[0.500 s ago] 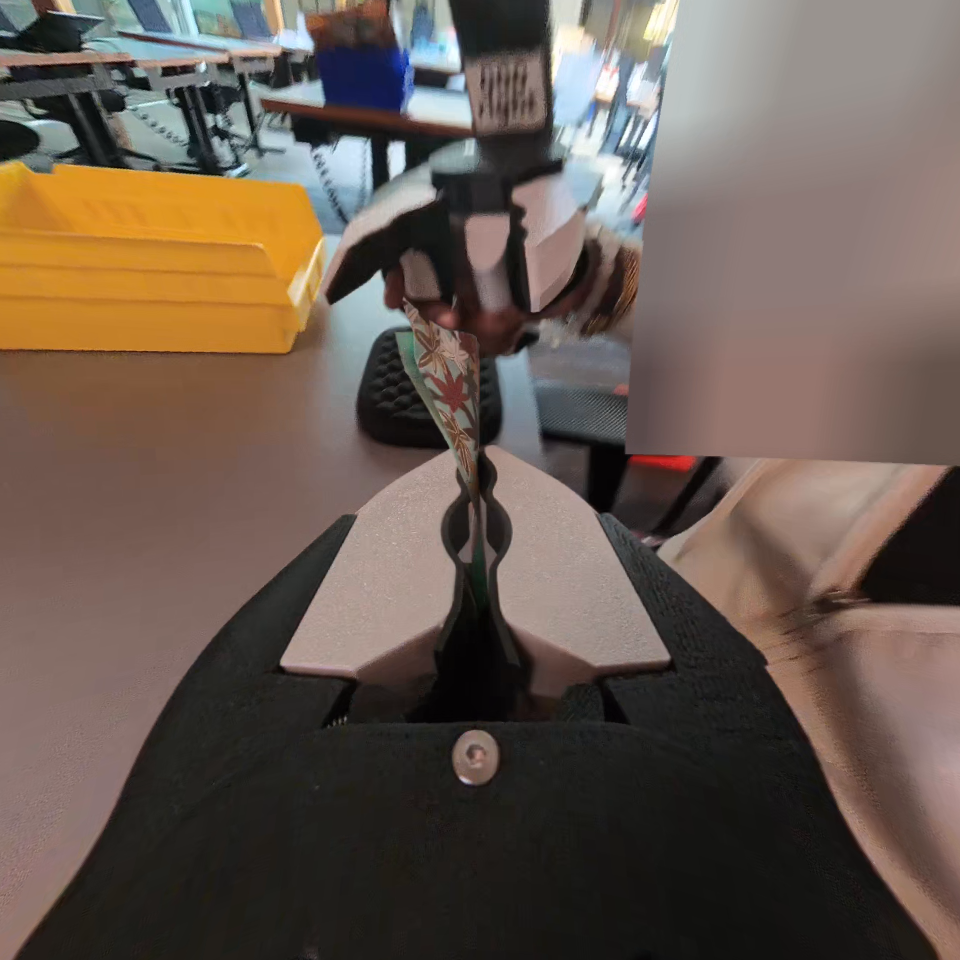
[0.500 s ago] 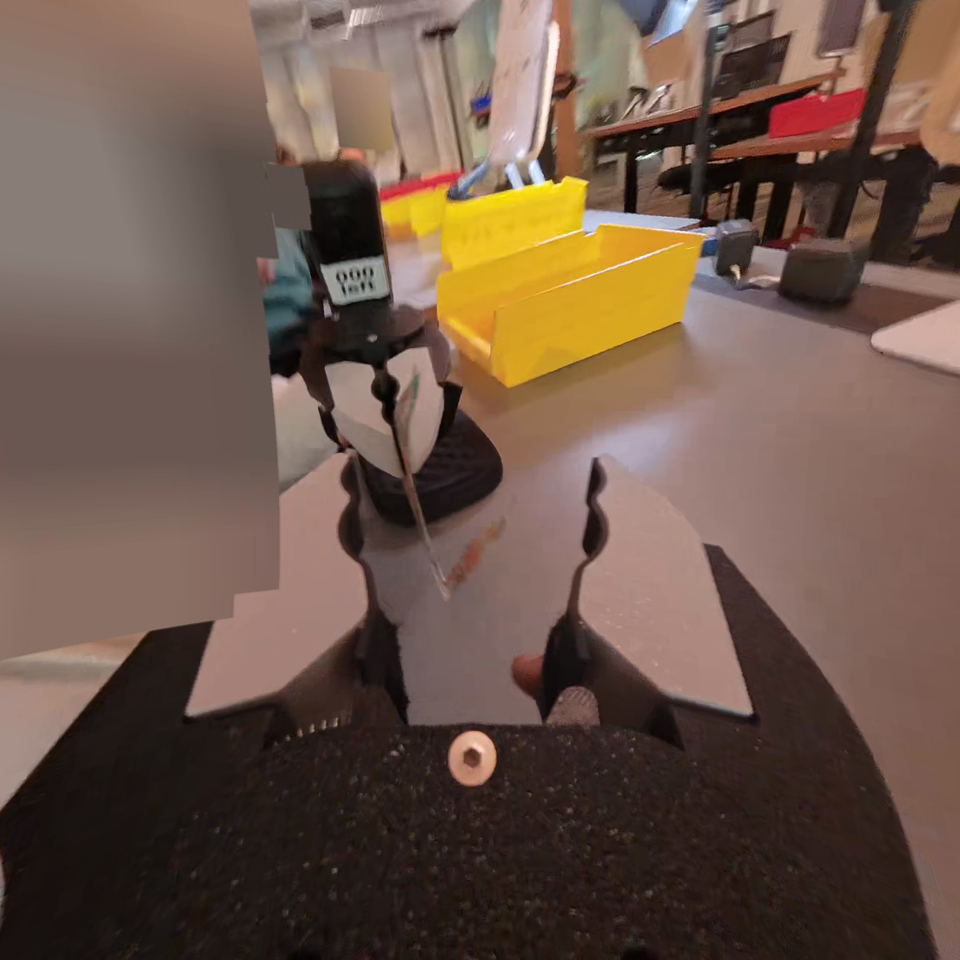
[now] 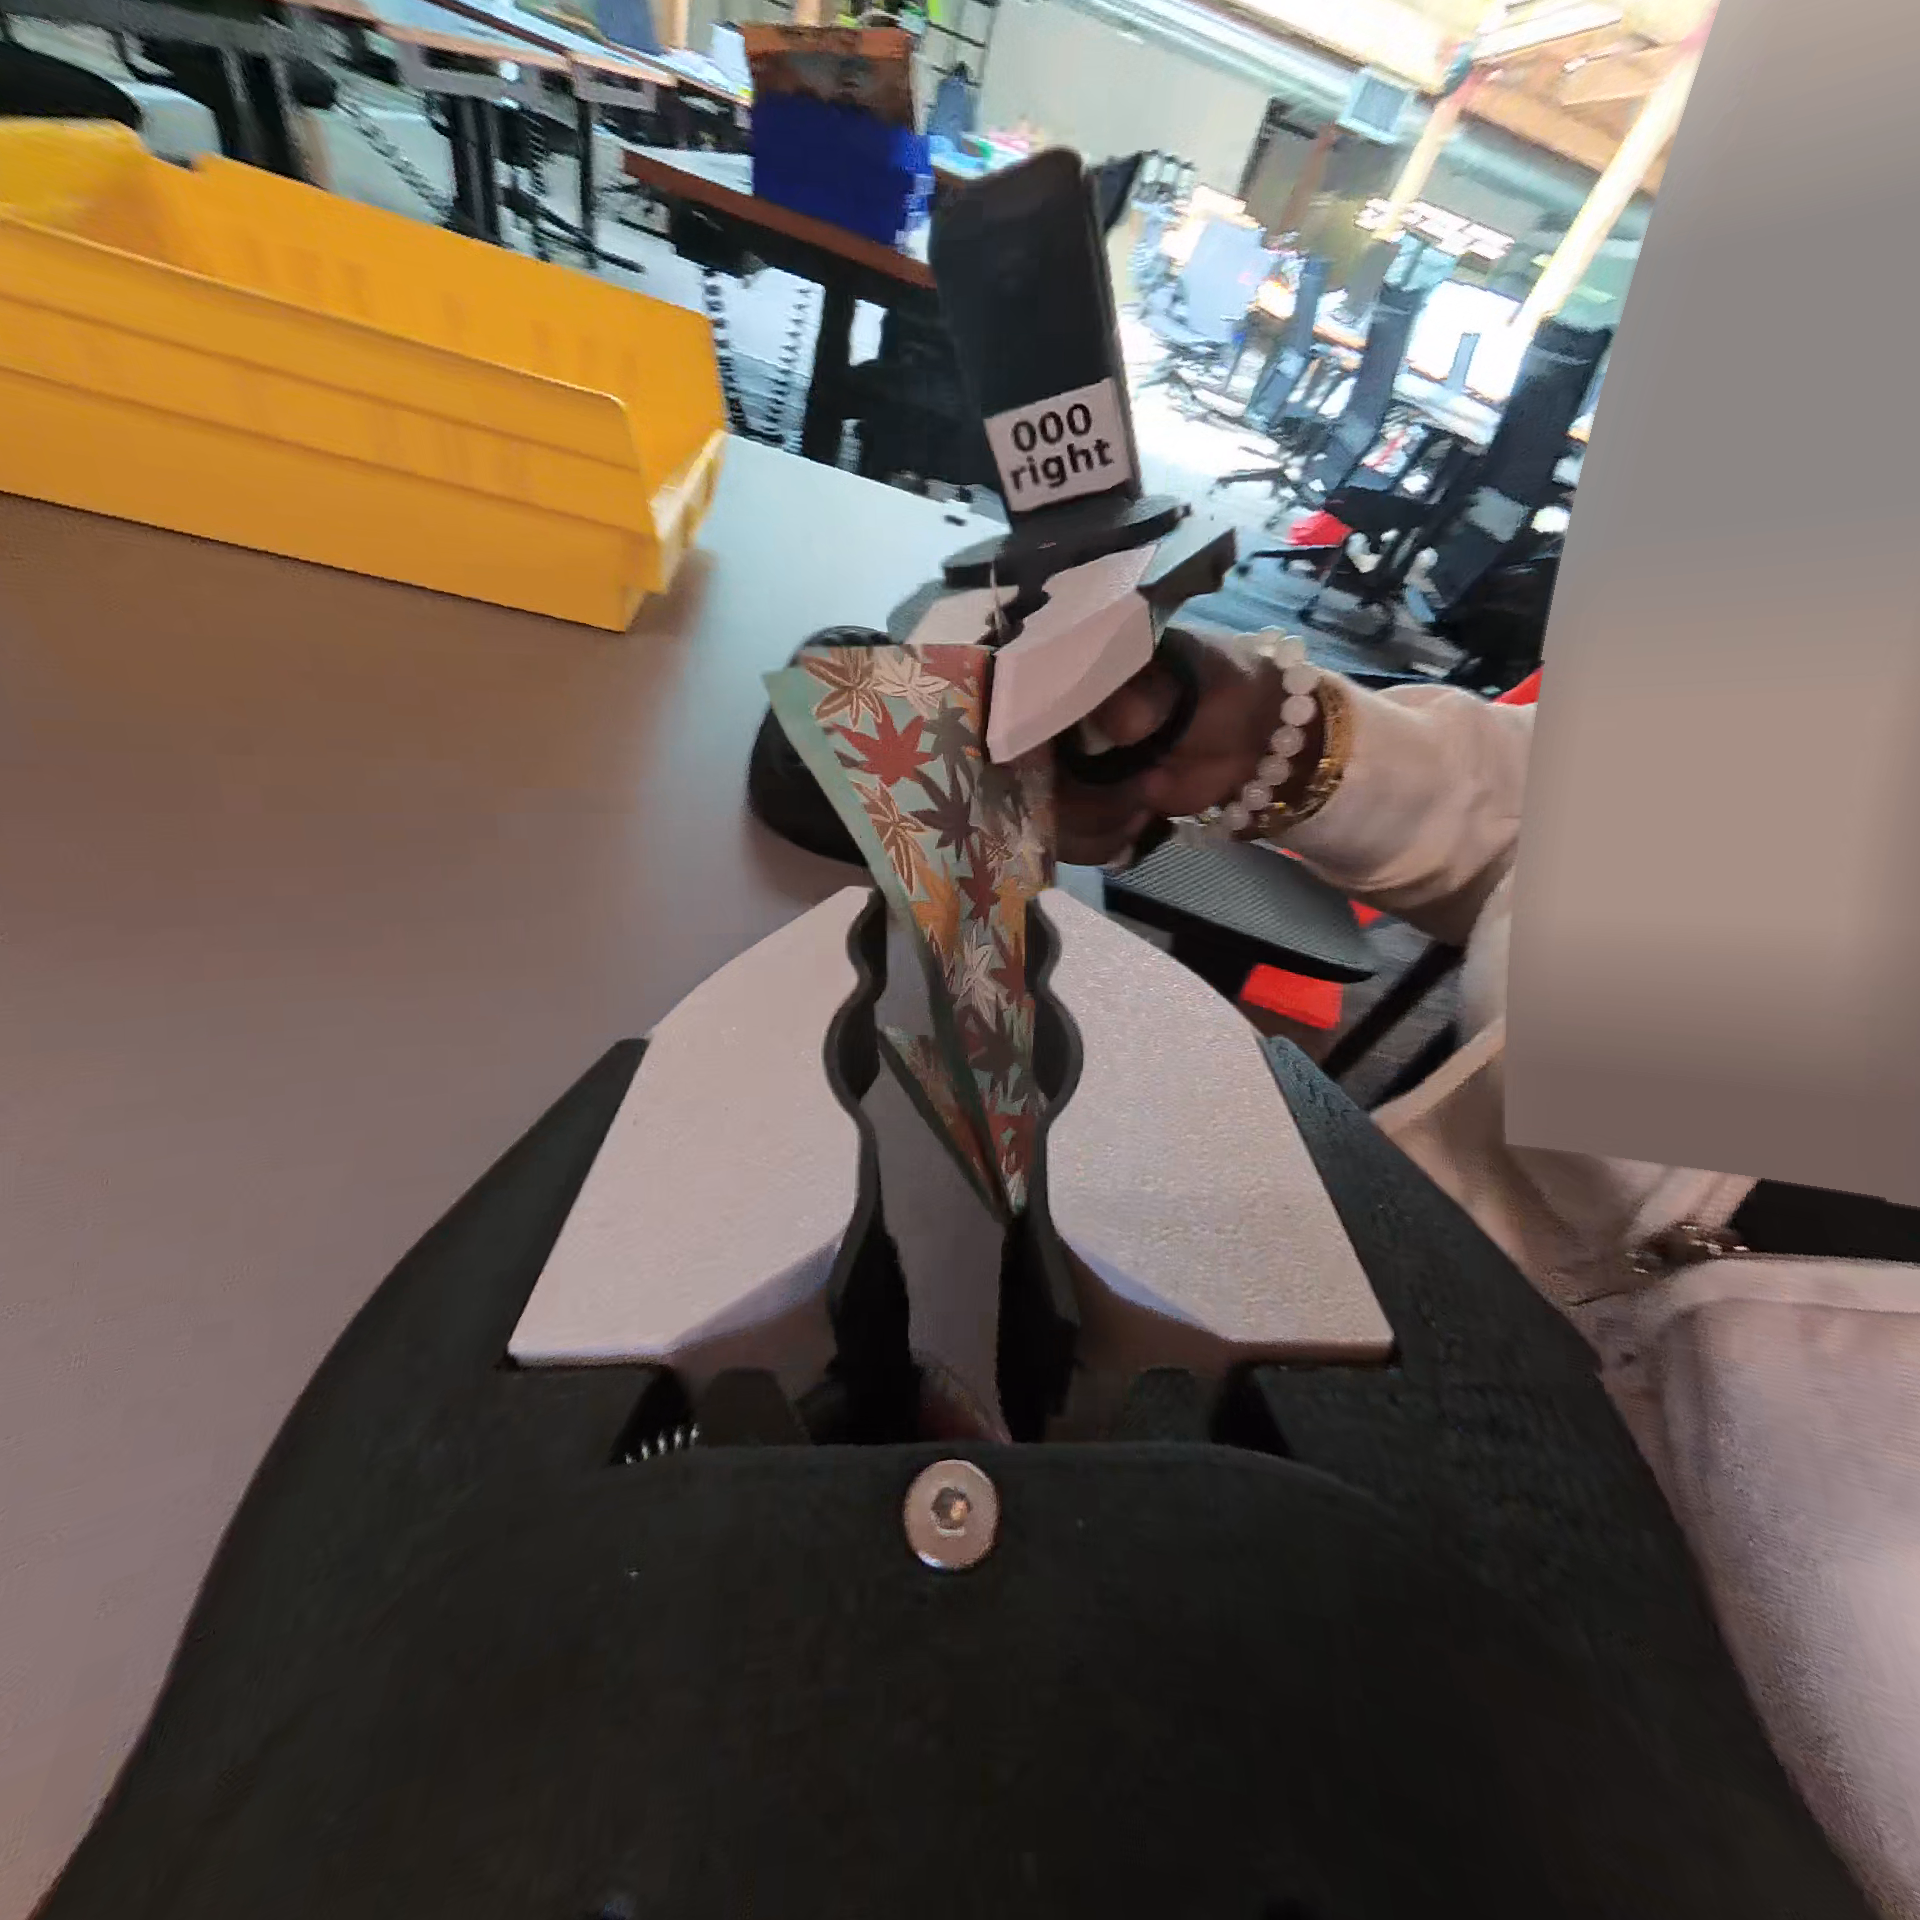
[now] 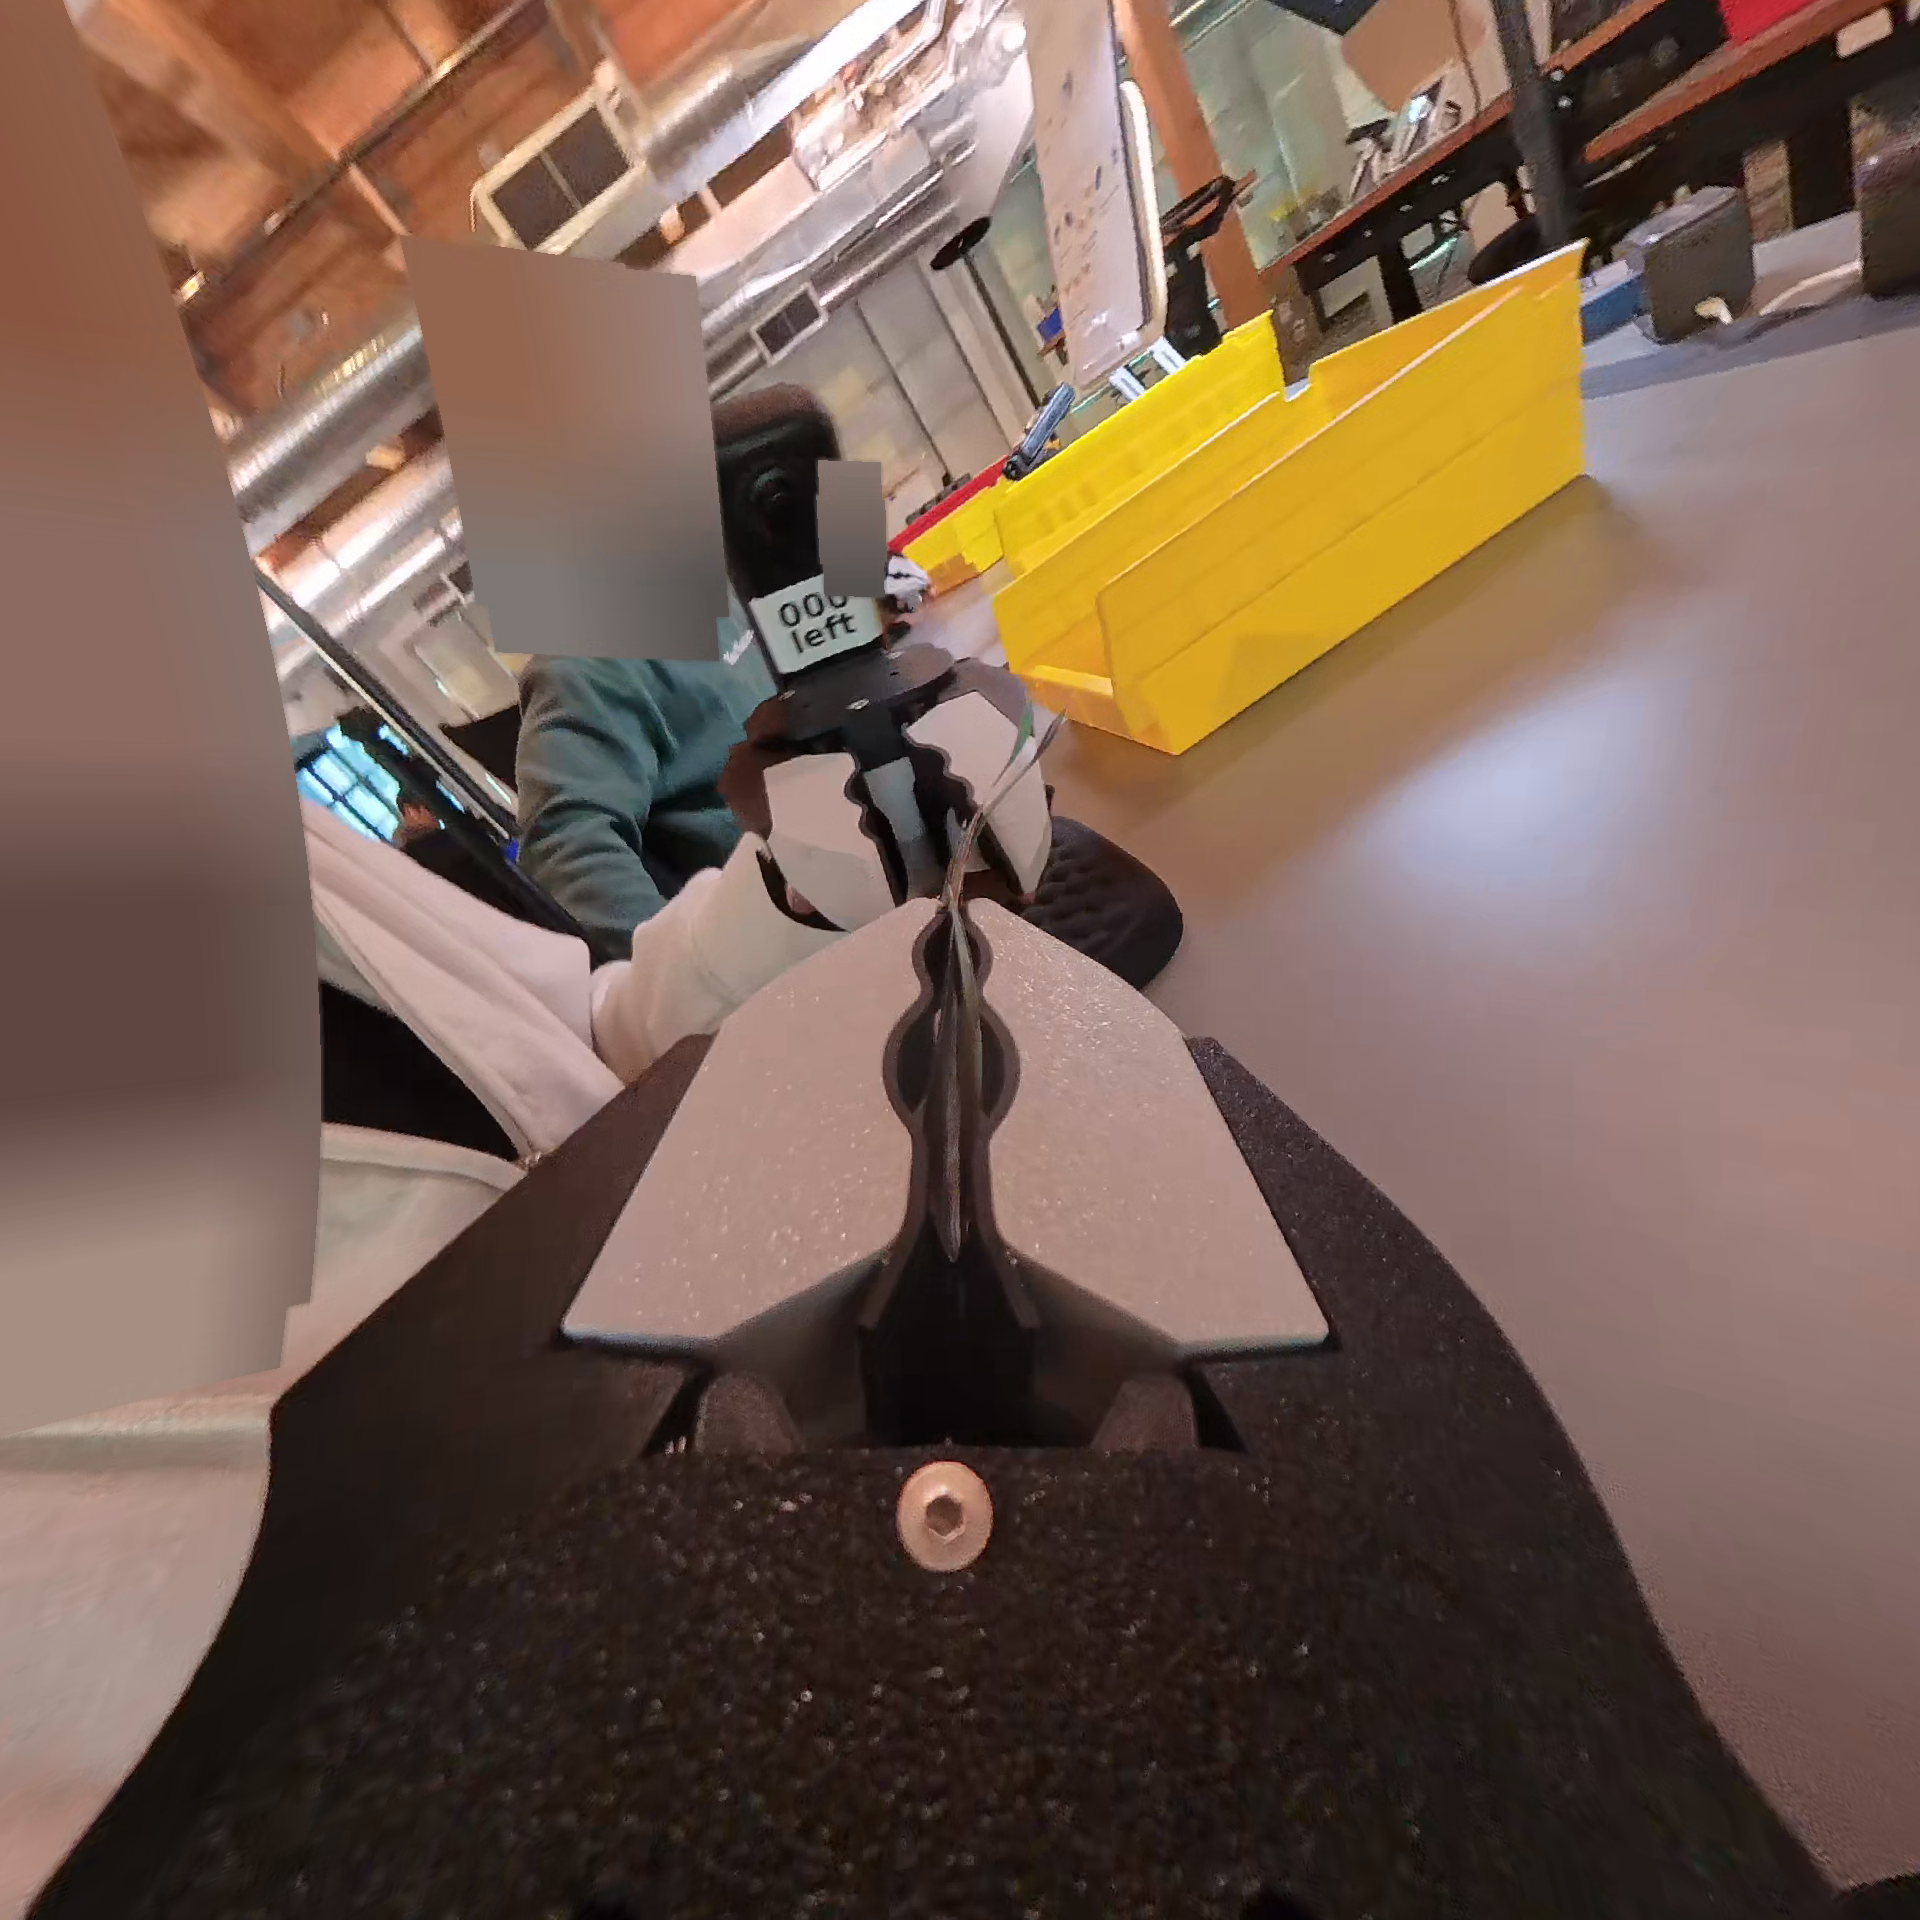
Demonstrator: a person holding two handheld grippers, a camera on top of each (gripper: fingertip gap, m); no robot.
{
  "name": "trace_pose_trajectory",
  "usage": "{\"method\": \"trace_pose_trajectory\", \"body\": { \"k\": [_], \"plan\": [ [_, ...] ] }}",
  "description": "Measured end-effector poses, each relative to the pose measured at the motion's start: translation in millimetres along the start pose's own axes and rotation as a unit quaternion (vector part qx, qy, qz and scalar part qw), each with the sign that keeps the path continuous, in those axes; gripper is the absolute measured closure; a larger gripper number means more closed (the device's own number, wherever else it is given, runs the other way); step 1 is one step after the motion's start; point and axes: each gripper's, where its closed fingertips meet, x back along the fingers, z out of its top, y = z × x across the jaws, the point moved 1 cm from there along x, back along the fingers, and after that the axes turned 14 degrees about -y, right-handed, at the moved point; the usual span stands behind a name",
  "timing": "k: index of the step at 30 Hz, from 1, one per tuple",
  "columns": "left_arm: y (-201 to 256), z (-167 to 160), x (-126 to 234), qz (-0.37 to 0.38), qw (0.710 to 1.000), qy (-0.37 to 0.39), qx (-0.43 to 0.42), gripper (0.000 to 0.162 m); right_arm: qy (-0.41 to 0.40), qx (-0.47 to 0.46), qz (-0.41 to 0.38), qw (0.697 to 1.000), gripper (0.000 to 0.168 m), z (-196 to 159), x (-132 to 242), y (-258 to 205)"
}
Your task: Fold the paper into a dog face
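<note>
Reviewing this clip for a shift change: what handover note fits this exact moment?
Left gripper: open, the folded leaf-print paper standing loose between its fingers.
Right gripper: shut on the paper's far end, carrying it above the table.
Done: paper is folded narrow, several layers.
Left: no dog face shows yet; the shaping folds remain.

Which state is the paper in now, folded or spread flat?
Folded. The paper shows layered flaps and creases, held in the air between the open left gripper and the right gripper, which is shut on it.
</note>
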Motion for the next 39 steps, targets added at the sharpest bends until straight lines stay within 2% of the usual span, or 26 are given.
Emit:
{"method": "trace_pose_trajectory", "body": {
  "k": [7,10,12,14,15,17,19,20,21,23,24,26,28,30,31,35,39],
  "plan": [
    [0,-4,-11,0.013,0.999,-0.031,-0.038,0.162,-0.015,-0.018,-0.035,0.999,0.168,-12,-5,12],
    [-2,-4,-10,0.013,0.998,-0.034,-0.053,0.162,-0.024,0.011,-0.036,0.999,0.168,-11,-5,11],
    [-2,2,-6,0.029,0.994,-0.025,-0.102,0.162,-0.041,0.063,-0.057,0.996,0.15,-9,-2,13],
    [-8,11,3,0.114,0.967,-0.013,-0.229,0.162,-0.064,0.151,-0.115,0.98,0.133,-5,7,20],
    [-13,13,6,0.176,0.933,-0.023,-0.312,0.162,-0.073,0.201,-0.16,0.964,0.125,-1,14,25],
    [-18,3,3,0.262,0.847,-0.085,-0.455,0.162,-0.09,0.314,-0.235,0.916,0.121,4,28,26],
    [-21,-23,-11,0.285,0.775,-0.177,-0.535,0.162,-0.109,0.437,-0.294,0.843,0.122,1,34,20],
    [-21,-35,-18,0.283,0.753,-0.206,-0.557,0.162,-0.134,0.494,-0.314,0.799,0.125,-7,33,18],
    [-21,-45,-24,0.276,0.745,-0.221,-0.566,0.162,-0.17,0.545,-0.32,0.756,0.126,-21,28,18],
    [-19,-58,-32,0.253,0.762,-0.235,-0.548,0.162,-0.245,0.609,-0.31,0.687,0.126,-51,14,24],
    [-18,-60,-34,0.246,0.775,-0.234,-0.534,0.162,-0.275,0.625,-0.296,0.669,0.125,-65,7,28],
    [-17,-61,-35,0.233,0.8,-0.236,-0.5,0.162,-0.306,0.634,-0.276,0.654,0.129,-80,-3,34],
    [-14,-63,-37,0.209,0.828,-0.235,-0.463,0.162,-0.299,0.637,-0.264,0.659,0.147,-81,-11,35],
    [-11,-68,-39,0.175,0.856,-0.242,-0.422,0.162,-0.292,0.627,-0.247,0.679,0.164,-80,-16,35],
    [-11,-72,-39,0.161,0.866,-0.247,-0.404,0.162,-0.293,0.615,-0.237,0.692,0.167,-81,-17,35],
    [-10,-79,-41,0.125,0.892,-0.252,-0.354,0.162,-0.314,0.519,-0.186,0.773,0.168,-88,-19,39],
    [-13,-83,-43,0.108,0.899,-0.279,-0.321,0.162,-0.366,0.384,-0.144,0.835,0.168,-88,-21,46]
  ]
}}
